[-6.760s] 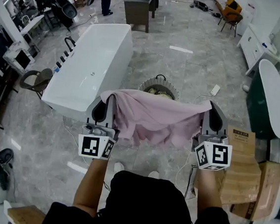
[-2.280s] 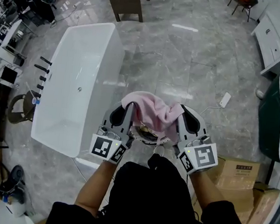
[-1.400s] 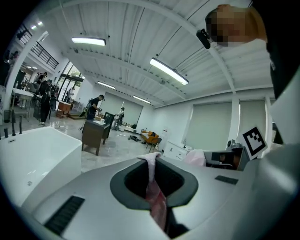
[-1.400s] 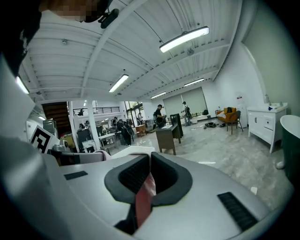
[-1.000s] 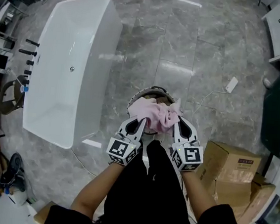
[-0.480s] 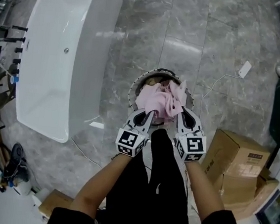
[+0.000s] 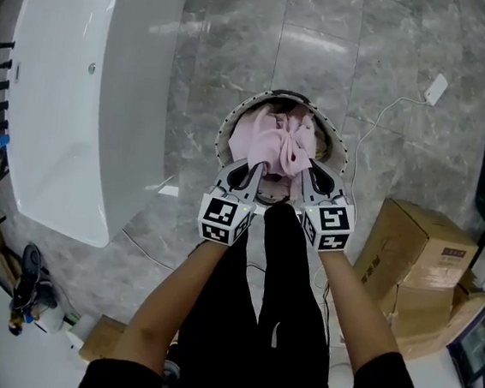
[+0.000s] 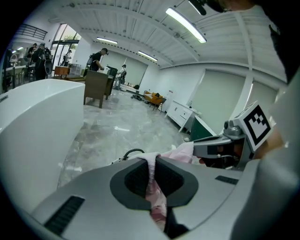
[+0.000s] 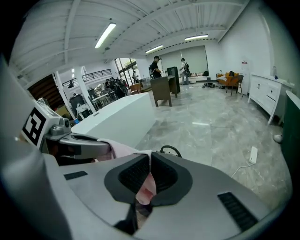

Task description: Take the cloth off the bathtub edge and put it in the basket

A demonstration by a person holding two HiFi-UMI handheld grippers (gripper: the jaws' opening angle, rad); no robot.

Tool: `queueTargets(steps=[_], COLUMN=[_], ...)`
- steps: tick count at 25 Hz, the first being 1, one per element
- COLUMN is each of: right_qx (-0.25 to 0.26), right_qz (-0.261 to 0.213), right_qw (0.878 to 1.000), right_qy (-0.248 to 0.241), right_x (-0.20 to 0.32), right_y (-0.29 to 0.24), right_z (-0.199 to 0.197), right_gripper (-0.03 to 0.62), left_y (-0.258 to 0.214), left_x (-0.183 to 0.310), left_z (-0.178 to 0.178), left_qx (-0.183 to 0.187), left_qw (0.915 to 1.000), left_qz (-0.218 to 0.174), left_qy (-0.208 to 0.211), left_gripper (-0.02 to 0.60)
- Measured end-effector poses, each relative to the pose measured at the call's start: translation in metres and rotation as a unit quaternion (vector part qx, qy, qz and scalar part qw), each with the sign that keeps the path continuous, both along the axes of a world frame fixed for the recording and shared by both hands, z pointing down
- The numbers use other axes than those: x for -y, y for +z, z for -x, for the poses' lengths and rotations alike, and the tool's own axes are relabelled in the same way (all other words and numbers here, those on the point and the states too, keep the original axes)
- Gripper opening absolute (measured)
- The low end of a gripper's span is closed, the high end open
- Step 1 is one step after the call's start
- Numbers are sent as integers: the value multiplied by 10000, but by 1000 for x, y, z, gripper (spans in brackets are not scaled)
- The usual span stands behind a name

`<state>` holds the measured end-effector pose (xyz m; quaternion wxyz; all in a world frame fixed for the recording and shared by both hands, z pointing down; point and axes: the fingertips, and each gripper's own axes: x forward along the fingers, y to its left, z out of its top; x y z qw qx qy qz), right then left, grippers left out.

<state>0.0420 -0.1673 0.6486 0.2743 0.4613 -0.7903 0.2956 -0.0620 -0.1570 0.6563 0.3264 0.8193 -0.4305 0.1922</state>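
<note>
Left gripper (image 7: 259, 168) and right gripper (image 7: 301, 166) both clenched on pink cloth (image 7: 275, 145) bunched over basket (image 7: 221, 135) mouth; sink it below basket rim; release both together.

Grey marbled floor tiles (image 7: 240, 51) catch pale glare from the strip lights (image 8: 185, 24) on the ribbed white ceiling. A long white bathtub (image 7: 64, 84) stands at the left of the head view, and stacked cardboard boxes (image 7: 421, 259) sit at the right. A white power strip (image 7: 437, 87) lies on the floor, its cable trailing. Farther back, people (image 9: 155, 65) stand by a dark counter (image 9: 161, 90). An orange seat (image 9: 229, 78) is behind it, and a white cabinet (image 9: 266, 96) lines the pale right wall (image 9: 243, 47).
</note>
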Motion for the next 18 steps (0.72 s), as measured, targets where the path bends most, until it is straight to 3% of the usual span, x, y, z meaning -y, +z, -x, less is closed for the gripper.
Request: queueTargets(steps=[6, 11, 14, 18], right_qx=[-259, -499, -870, -850], right_qz=[518, 1047, 1175, 1424], right_qw=[9981, 9931, 9890, 9856], right_qy=[185, 178, 231, 344], right_x=[5, -7, -11, -21], right_y=[77, 133, 155, 179], right_z=[-10, -27, -44, -43], right_gripper=[34, 34, 34, 34], left_y=[56, 106, 137, 170], left_x=[16, 15, 11, 2], left_z=[-6, -1, 4, 0], left_qx=[-34, 291, 380, 428], left_qw=[9996, 9965, 9943, 9903], left_qz=[258, 389, 608, 919], left_qy=[77, 675, 786, 948], left_gripper=[25, 25, 25, 25])
